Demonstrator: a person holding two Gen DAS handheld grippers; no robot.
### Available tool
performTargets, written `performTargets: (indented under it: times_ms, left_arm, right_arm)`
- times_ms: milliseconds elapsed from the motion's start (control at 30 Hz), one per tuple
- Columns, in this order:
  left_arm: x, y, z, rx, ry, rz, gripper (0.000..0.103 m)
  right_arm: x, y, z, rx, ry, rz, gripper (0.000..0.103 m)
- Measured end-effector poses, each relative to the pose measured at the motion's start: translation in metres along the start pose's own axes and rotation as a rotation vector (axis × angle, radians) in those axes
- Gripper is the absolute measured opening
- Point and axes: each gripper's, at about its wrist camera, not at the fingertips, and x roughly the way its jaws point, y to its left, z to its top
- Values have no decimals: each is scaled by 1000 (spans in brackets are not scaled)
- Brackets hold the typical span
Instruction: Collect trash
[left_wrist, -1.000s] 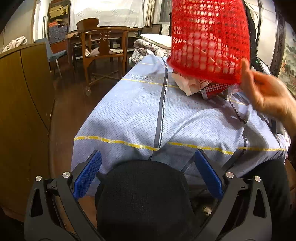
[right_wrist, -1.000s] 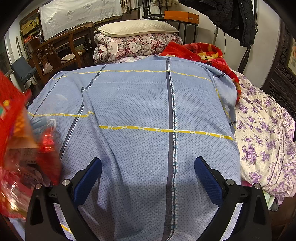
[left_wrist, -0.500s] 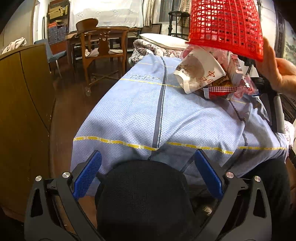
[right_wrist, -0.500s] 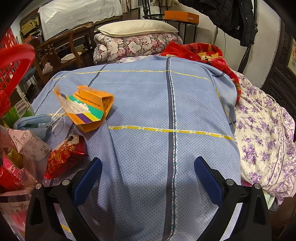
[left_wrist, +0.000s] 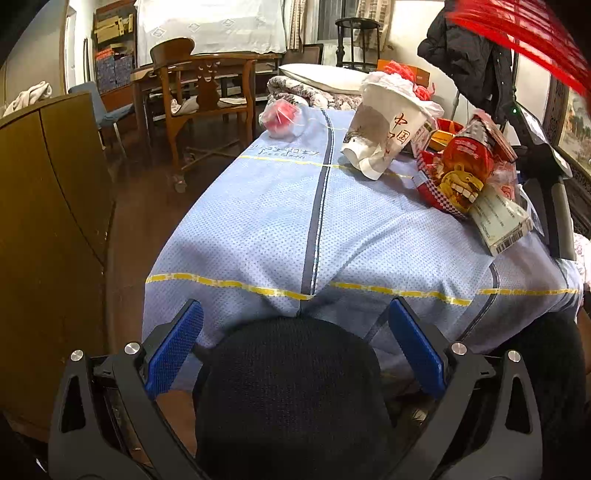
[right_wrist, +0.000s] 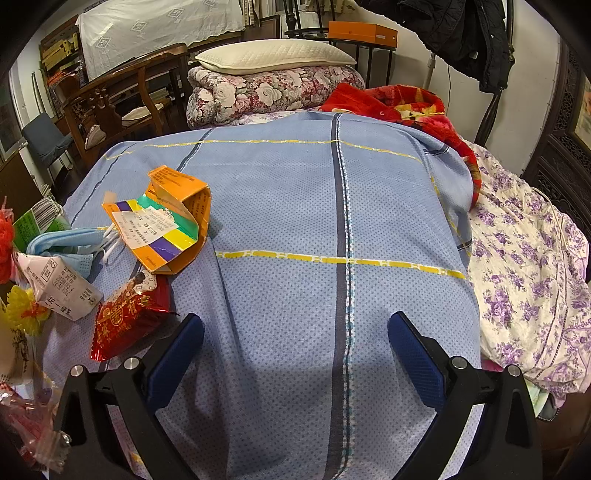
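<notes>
Left wrist view: your left claw (left_wrist: 295, 343) is spread wide and holds nothing, low at the near edge of the bed, with a black rounded thing (left_wrist: 291, 398) filling the space between its fingers. The trash lies far right on the blue sheet (left_wrist: 258, 221): a crushed paper cup (left_wrist: 384, 133) on its side, a red snack box (left_wrist: 461, 173) just beside it, and a small red bag (left_wrist: 282, 118) apart at the far edge. Red basket (left_wrist: 524, 33) is a blur at top right, so confirm where it ends up before you carry anything.

Right wrist view: your right claw (right_wrist: 295, 350) is also wide and empty. An orange carton (right_wrist: 173, 225), a blue mask (right_wrist: 70, 243) and a red wrapper (right_wrist: 125, 317) sit to its left. Start with the wrapper, the nearest. Come down over its crinkled middle, pinch firmly, and avoid catching the sheet.
</notes>
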Motion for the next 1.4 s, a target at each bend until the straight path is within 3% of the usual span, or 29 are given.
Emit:
performTargets:
  times_ms: [567,1033,1400]
  left_arm:
    - [-5,-1,-1,-11,-18,31,96]
    - [-4,-12,0,-1,-9,169,96]
    - [-2,-14,3,3,-7,203,96]
  right_arm:
    - [0,0,0,0,0,0,99]
    - [0,0,1,0,0,1,99]
    - [0,-1,1,0,-1,1,99]
